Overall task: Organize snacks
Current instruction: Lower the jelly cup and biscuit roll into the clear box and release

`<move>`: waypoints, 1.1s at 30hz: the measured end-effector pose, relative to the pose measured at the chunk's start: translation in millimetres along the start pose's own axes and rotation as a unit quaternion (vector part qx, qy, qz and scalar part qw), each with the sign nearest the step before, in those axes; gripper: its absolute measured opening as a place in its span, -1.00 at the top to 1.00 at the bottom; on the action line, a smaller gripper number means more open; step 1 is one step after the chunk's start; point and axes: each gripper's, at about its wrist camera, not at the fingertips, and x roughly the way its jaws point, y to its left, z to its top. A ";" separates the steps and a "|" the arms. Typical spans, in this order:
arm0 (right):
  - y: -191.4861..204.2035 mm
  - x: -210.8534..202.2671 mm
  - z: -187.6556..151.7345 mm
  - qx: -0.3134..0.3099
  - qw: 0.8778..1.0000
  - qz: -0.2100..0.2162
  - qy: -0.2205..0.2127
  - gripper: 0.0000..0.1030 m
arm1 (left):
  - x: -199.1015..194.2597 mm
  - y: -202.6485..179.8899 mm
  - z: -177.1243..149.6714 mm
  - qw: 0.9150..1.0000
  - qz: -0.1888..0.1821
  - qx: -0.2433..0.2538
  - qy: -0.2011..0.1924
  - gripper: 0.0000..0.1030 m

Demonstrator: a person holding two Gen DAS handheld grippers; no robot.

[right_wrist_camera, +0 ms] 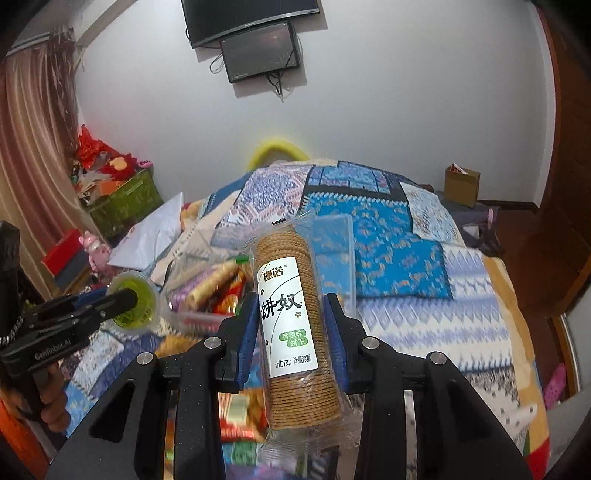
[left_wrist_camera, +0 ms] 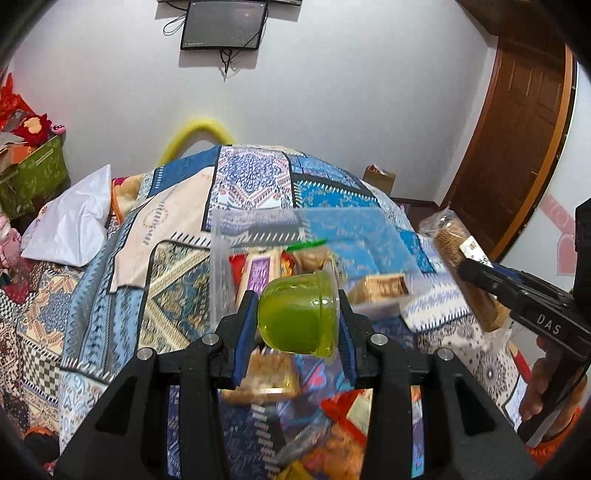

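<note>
Clamped in the left gripper (left_wrist_camera: 299,317): a green jelly cup (left_wrist_camera: 297,314), aloft at the near rim of a clear snack bin (left_wrist_camera: 221,266). Pinched upright in the right gripper (right_wrist_camera: 291,328), a wrapped biscuit roll (right_wrist_camera: 295,325), above loose snack packets (right_wrist_camera: 236,410). Beyond the bin, bare patchwork quilt (right_wrist_camera: 391,251) to the bed's far edge.

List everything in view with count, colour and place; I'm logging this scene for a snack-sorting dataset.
jelly cup: one, green, held above the bed in the left hand-held gripper.
cracker sleeve: one, tan in clear wrap, upright in the right hand-held gripper.
clear container: one, transparent, on the bed, holding mixed snack packs.
loose snack packs: several, orange, red and yellow, on the quilt near the camera.
quilt: one, blue patchwork, covering the bed.
screen: one, black, on the white wall.
cardboard box: one, brown, on the floor by the wall.
left hand-held gripper: black, blue pads.
right hand-held gripper: black, blue pads.
</note>
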 end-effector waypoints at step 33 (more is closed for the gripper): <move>-18.6 121.5 23.9 0.014 0.996 -0.021 0.081 0.38 | 137.3 -18.0 18.7 0.998 0.020 0.004 0.061 0.23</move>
